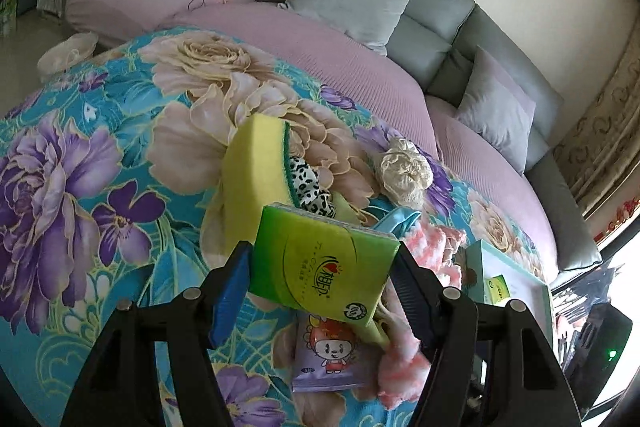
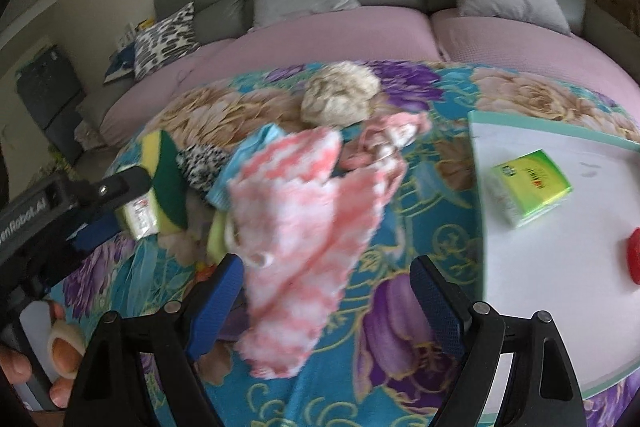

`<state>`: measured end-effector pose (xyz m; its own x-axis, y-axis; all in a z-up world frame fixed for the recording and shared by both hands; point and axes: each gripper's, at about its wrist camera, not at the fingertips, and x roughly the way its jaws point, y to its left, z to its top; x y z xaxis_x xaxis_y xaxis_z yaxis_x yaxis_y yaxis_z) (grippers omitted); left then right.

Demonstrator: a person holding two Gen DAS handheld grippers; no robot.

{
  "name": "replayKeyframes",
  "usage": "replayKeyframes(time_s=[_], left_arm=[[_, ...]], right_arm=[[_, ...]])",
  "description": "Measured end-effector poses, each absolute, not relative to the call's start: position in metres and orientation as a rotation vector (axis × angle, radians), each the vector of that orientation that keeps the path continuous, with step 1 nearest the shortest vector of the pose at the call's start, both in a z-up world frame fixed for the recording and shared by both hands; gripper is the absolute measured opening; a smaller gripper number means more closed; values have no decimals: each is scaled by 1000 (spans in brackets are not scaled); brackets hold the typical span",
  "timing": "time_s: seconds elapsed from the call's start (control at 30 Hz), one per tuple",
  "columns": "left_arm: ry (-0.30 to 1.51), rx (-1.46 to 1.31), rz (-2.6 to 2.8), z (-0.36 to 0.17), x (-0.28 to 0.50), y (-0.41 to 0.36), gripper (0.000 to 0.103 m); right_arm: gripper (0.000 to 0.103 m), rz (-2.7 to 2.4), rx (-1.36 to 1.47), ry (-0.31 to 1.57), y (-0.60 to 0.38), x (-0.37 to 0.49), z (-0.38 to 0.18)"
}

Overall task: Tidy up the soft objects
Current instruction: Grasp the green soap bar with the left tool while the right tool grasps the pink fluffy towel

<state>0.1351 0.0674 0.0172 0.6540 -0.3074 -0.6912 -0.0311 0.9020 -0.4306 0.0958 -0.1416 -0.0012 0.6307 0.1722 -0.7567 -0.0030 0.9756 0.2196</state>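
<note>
The left gripper [image 1: 324, 263] holds a green tissue pack [image 1: 326, 267] crosswise between its jaws, one pad on each short side, so the pack spans the whole gap and is lifted above the floral cloth [image 1: 100, 147]. Taking the sponge [image 1: 256, 171] as landmark: the held pack hangs just in front of it, nearer the camera. The sponge, yellow with a green scouring face, stands on edge on the cloth. A spotted black-and-white piece [image 1: 310, 189] lies touching the sponge's right side. A cream ball of fabric [image 1: 404, 169] sits farther right of the sponge, apart from it. A pink-and-white towel [image 1: 436, 247] lies right of the sponge and in front of it, and a small purple pack with a cartoon face [image 1: 328, 355] lies below the held pack, on the cloth.

The right gripper [image 2: 326, 291] has its jaws spread wide. The towel [image 2: 304, 227] hangs over the left half of the gap, close against the left pad; whether it touches is unclear, and the right pad stands clear of it. In this view the sponge [image 2: 168, 179] is at the left, beside the left gripper's arm [image 2: 60, 203]. Far right of the sponge, a white tray [image 2: 540, 267] lies on the cloth with a second green pack [image 2: 528, 187] and a red thing [image 2: 634, 259] on it.
</note>
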Motion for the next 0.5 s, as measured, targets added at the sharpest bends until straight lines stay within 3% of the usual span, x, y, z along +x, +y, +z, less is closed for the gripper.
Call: replayKeyframes(time_s=[0.2,0.4,0.5], left_arm=[[861,-446,-151,14,137,73,70],[874,-456,-143,10,138,76,69],[874,-454,-146,10,138,76,69]], right_arm=[[79,146,187,940,-126,98,-14],[55,131,200,981,-130,98,-23],[37,116,197,978,-135,97,-23]])
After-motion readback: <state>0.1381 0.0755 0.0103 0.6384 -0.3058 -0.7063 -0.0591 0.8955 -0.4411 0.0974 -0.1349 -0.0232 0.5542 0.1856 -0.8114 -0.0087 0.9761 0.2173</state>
